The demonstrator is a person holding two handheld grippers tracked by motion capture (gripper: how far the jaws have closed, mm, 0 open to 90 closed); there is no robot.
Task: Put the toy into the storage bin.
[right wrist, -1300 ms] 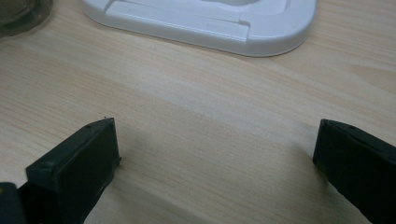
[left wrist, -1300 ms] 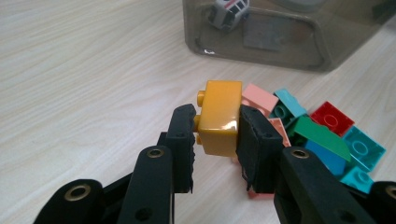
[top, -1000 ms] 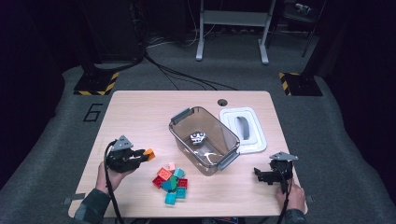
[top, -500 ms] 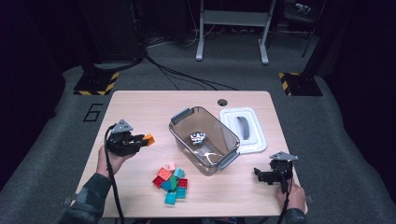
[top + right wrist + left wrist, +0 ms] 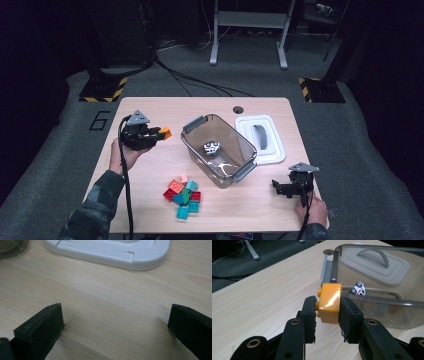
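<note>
Left tongs [image 5: 159, 134] gripping orange brick [image 5: 329, 302], risen toward clear bin [image 5: 192, 145], right tongs [image 5: 281, 188] open, unmoved

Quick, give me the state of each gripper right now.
Left gripper: shut on the orange brick, held above the table beside the bin.
Right gripper: open, nothing between its fingers, over bare table near the lid.

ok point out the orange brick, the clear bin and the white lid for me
orange brick [image 5: 329, 302], left gripper view, on its glossy front face between the tongs
clear bin [image 5: 192, 145], high view, on its left side wall
white lid [image 5: 272, 152], high view, on its flat rim at the right of the handle
</note>
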